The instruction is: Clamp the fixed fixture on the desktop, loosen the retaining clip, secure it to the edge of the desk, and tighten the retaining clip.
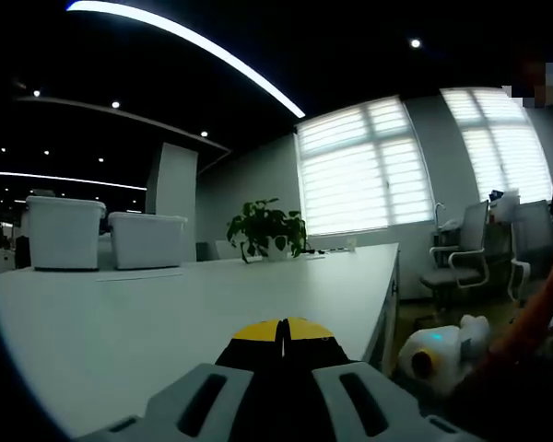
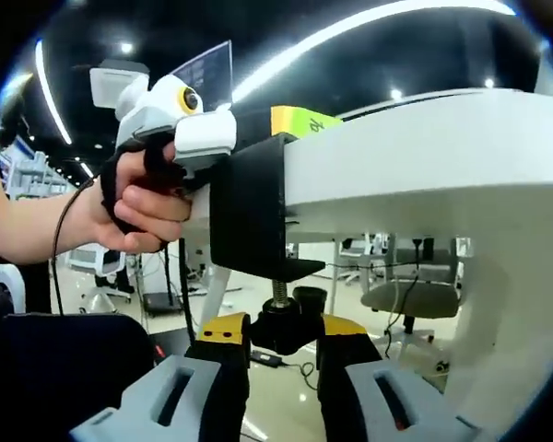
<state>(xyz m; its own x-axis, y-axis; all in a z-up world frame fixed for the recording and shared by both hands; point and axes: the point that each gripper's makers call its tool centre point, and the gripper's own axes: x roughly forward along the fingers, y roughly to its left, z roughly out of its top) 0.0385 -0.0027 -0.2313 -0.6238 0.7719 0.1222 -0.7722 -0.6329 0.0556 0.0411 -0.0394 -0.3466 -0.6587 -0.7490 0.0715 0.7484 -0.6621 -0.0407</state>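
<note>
Table: white top (image 1: 166, 304) stretching far ahead in the left gripper view; in the right gripper view its edge (image 2: 424, 157) is seen from below, with a white leg (image 2: 511, 304) at right.
Clamp: black C-shaped fixture (image 2: 249, 203) hooked over the table edge, upper arm above the top, lower arm under it.
Screw: threaded rod (image 2: 279, 293) hanging from the clamp's lower arm, ending in a black knob (image 2: 290, 327).
Right claw: (image 2: 283, 354) yellow-tipped black jaws on either side of the knob, closed against it.
Left claw: (image 1: 281, 336) jaws together, yellow tips touching, nothing visible between them; it lies low over the table near its right edge. In the right gripper view its white body (image 2: 175, 115) sits at the top of the clamp, and whether it touches the clamp cannot be told.
Hand: (image 2: 143, 207) wrapped round the left claw's handle, a cable running down from it.
Yellow tag: (image 2: 300, 120) on the table just behind the clamp.
Bins: two white boxes (image 1: 106, 235) at the far left of the table.
Plant: (image 1: 265, 228) at the table's far end, in front of the blinds (image 1: 369, 166).
Chairs: grey office chairs (image 1: 465, 249) at far right, beside the table.
</note>
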